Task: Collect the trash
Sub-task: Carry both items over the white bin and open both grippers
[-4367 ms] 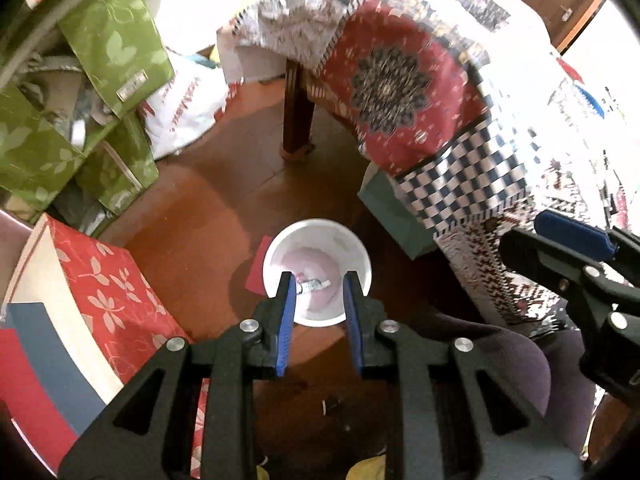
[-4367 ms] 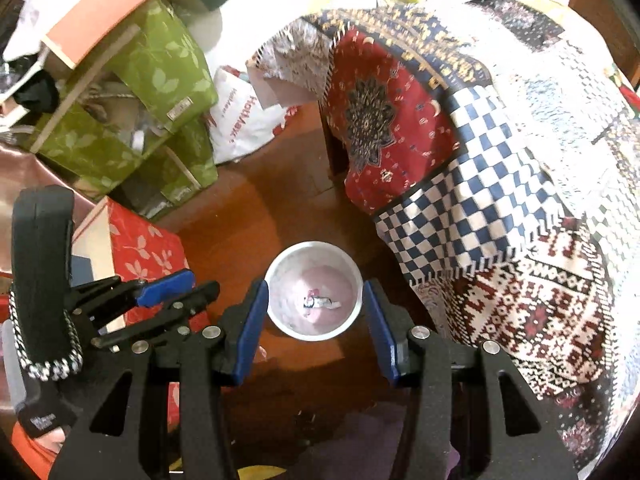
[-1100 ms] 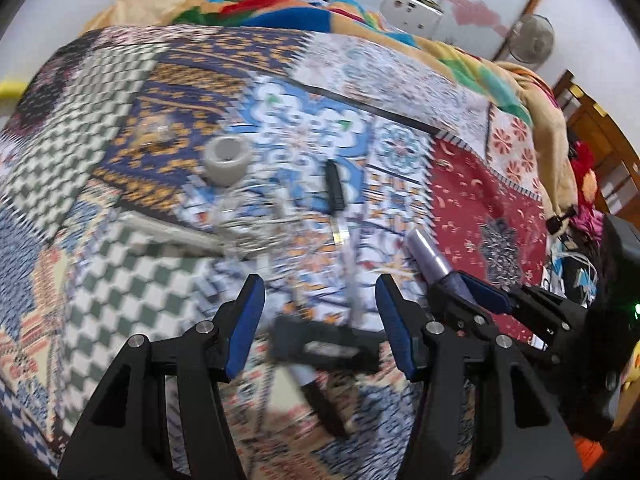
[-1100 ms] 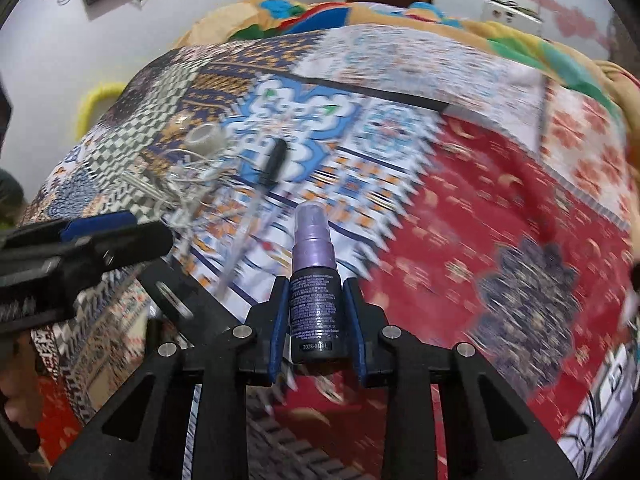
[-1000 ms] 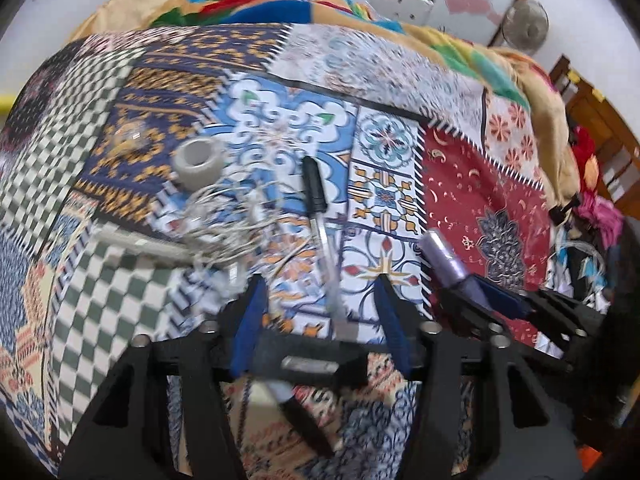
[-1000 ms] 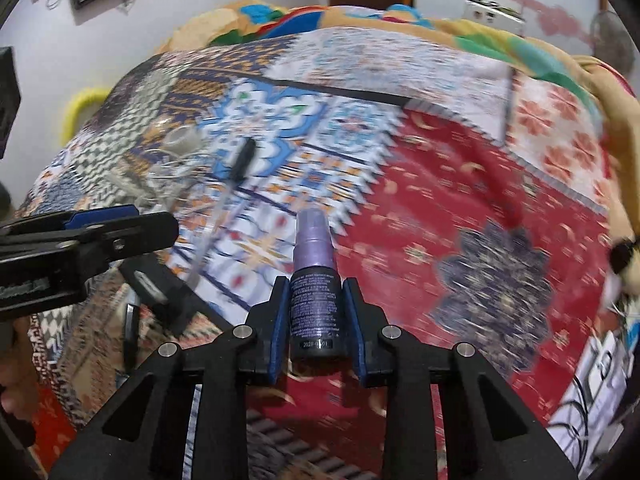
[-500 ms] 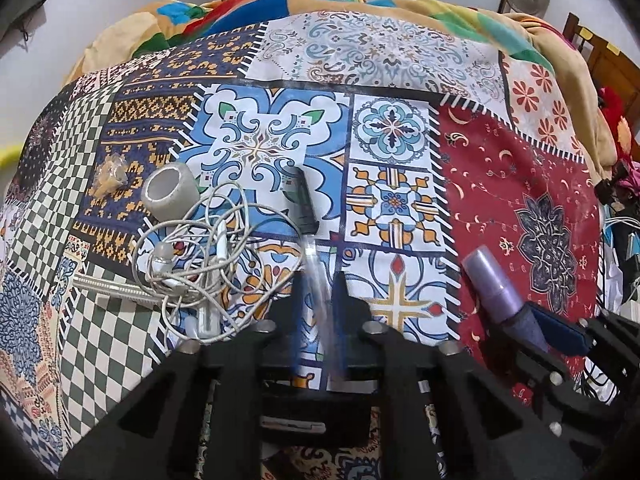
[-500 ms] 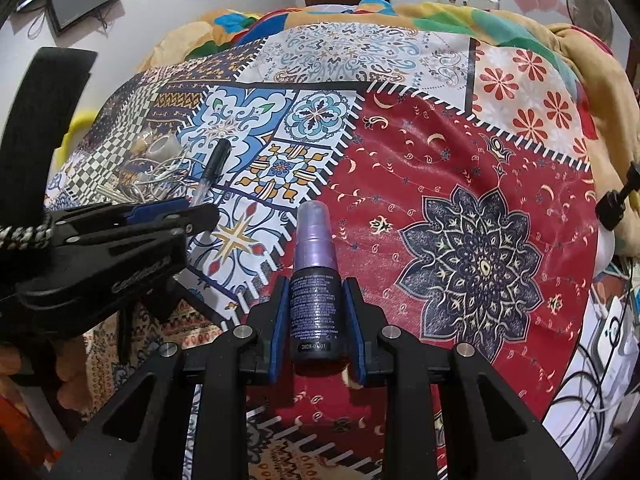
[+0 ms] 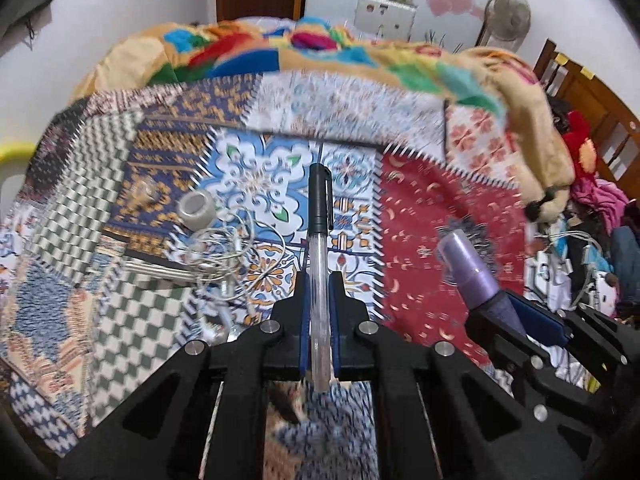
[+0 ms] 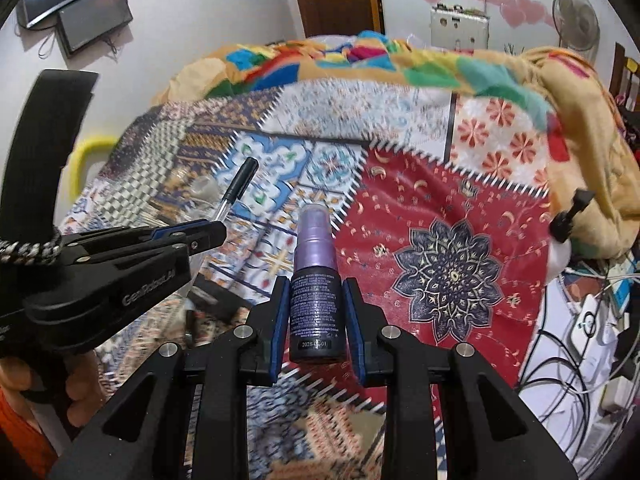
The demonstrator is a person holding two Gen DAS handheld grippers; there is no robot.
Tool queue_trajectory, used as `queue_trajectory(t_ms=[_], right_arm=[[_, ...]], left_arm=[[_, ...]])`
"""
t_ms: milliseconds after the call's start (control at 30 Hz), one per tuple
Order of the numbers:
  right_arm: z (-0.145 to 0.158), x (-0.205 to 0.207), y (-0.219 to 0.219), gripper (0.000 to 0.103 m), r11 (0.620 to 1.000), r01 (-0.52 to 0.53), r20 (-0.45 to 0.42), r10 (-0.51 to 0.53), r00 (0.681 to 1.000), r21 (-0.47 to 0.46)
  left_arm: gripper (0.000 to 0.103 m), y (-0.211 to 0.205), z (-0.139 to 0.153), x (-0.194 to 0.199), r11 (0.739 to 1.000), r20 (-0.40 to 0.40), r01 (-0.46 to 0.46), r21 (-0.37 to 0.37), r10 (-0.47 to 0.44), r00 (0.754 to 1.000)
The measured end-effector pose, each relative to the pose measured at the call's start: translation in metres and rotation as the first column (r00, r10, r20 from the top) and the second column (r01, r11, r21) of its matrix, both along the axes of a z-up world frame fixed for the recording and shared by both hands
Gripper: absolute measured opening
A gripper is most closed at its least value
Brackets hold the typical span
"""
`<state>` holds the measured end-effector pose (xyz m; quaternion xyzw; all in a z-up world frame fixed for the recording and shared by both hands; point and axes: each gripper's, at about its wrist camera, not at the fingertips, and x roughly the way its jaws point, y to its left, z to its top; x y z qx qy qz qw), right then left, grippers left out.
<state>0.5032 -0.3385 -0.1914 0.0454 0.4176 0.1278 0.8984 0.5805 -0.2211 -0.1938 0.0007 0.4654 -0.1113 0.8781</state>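
Pen (image 9: 319, 240) above patchwork bedspread (image 9: 420, 216)

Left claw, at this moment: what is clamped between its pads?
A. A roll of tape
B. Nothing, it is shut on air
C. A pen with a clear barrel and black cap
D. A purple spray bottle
C. The left claw is shut on the pen, whose black cap points away over the quilt; the purple spray bottle sits in the right claw.
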Motion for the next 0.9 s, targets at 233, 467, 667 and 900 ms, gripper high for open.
queue_trajectory(t_ms=[233, 467, 667, 900], right_arm=[[0.051, -0.034, 0.015, 0.024, 1.000, -0.004, 0.062, 0.004, 0.998, -0.009], [0.095, -0.080, 0.045, 0.024, 1.000, -0.019, 0.129, 0.022, 0.991, -0.023], [0.119, -0.121, 0.076, 0.024, 0.998, -0.059, 0.169, 0.063, 0.984, -0.027], [0.130, -0.159, 0.127, 0.024, 0.989, -0.143, 0.198, 0.146, 0.969, -0.028]], left_arm=[[0.007, 0.027, 0.061, -0.051, 1.000, 0.069, -0.027, -0.013, 0.028, 0.997], [0.007, 0.070, 0.108, -0.116, 0.997, 0.136, -0.068, -0.045, 0.073, 0.988], [0.007, 0.114, 0.133, -0.174, 0.991, 0.192, -0.117, -0.057, 0.126, 0.973], [0.007, 0.178, 0.144, -0.240, 0.978, 0.228, -0.197, -0.064, 0.206, 0.952]])
